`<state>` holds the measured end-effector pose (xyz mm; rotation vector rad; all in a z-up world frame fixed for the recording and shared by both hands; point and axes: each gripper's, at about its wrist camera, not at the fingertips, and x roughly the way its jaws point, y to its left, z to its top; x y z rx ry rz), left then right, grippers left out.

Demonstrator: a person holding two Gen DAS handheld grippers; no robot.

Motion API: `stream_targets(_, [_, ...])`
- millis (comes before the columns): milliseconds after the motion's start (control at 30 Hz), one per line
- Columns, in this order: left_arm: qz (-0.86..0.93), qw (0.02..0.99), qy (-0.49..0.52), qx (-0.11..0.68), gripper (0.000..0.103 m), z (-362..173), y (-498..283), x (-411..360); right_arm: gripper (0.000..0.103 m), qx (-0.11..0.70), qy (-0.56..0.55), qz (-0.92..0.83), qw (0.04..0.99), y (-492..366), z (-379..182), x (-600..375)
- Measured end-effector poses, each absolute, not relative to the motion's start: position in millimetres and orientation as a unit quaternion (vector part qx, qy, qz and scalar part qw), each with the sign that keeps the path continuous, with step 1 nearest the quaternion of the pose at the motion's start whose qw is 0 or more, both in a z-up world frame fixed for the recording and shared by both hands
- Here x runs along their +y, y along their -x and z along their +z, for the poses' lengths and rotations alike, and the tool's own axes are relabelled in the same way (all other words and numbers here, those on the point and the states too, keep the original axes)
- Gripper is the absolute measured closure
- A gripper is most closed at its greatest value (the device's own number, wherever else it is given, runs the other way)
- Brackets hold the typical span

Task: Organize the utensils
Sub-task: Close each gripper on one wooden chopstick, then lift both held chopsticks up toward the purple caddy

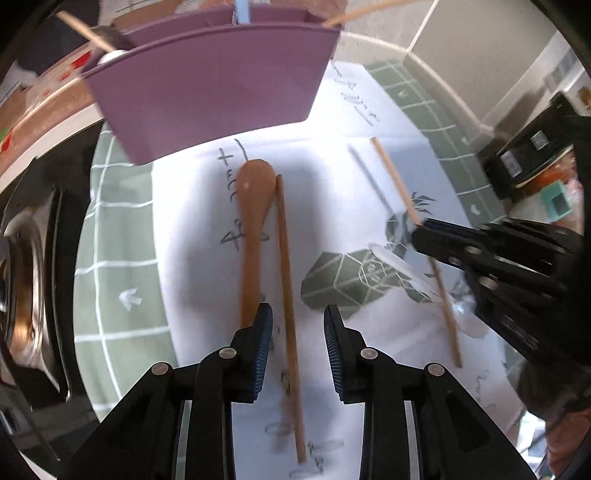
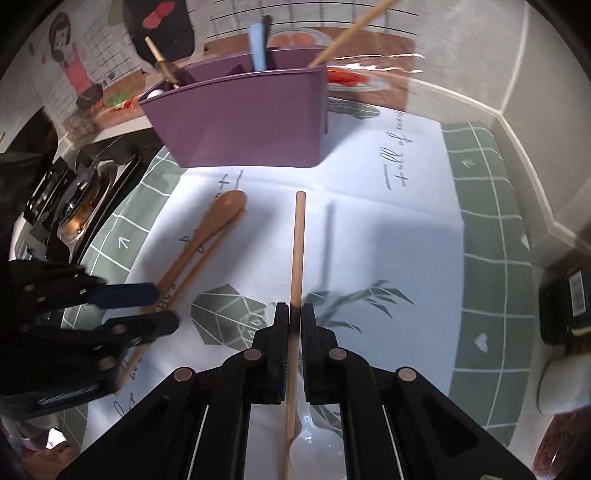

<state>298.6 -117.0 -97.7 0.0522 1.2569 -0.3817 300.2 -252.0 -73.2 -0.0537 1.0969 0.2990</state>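
Item 1, nearest: right gripper (image 2: 291, 325), fingers pinched on a wooden chopstick (image 2: 297, 243) raised clear of the cloth, its shadow alongside; a white spoon (image 2: 314, 443) lies beneath. Item 2: left gripper (image 1: 298, 345), fingers partly spread and gripping nothing, poised over a second wooden chopstick (image 1: 288, 295) that lies flat on the printed tablecloth (image 1: 207, 295), touching a brown wooden spoon (image 1: 255, 206). Item 3, farthest: purple utensil caddy (image 2: 240, 118), upright on the cloth, already holding about 4 pieces: a blue handle (image 2: 258, 48), a chopstick (image 2: 351, 31), a dark-handled piece, and something white at its left end. Status, judged: partly sorted; 1 chopstick in transit, 3 utensils left on the cloth.
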Motion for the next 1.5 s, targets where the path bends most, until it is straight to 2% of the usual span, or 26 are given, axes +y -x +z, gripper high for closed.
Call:
stream_targets(167, [-0.163,0.786,-0.027,0.596,0.074,-107,-320,-129,0.097,0.517,0.02,0.148,0.843,-300,-71,-258])
stream_targets(200, [-0.162,0.786,-0.028,0.596,0.079,-107,-321,-131,0.097,0.516,0.019,0.15,0.843,-300,-70,-257])
stream_targets(233, [-0.162,0.787,-0.029,0.594,0.094,-107,-323,-132,0.097,0.516,0.018,0.152,0.843,-299,-70,-257])
stream_targets(300, [-0.158,0.791,-0.032,0.59,0.097,-108,-324,-133,0.097,0.515,0.014,0.156,0.843,-298,-67,-255])
stream_targets(667, [-0.148,0.841,0.073,0.515,0.097,-64,-271,-65,0.096,0.519,0.011,0.186,0.834,-291,-59,-235])
stream_targets(800, [-0.129,0.858,0.095,0.488,0.097,-51,-253,-42,0.089,0.547,-0.004,0.191,0.815,-298,-73,-218])
stream_targets(1033, [-0.114,0.878,0.116,0.451,0.097,-38,-235,-18,0.087,0.569,-0.015,0.154,0.807,-319,-89,-189])
stream_targets(1333, [-0.098,0.897,0.121,0.413,0.097,-24,-223,0,0.086,0.577,0.042,0.103,0.809,-328,-99,-153])
stream_targets(1500, [-0.102,0.898,0.121,0.41,0.097,-24,-222,2,0.097,0.569,0.081,0.122,0.809,-315,-99,-145])
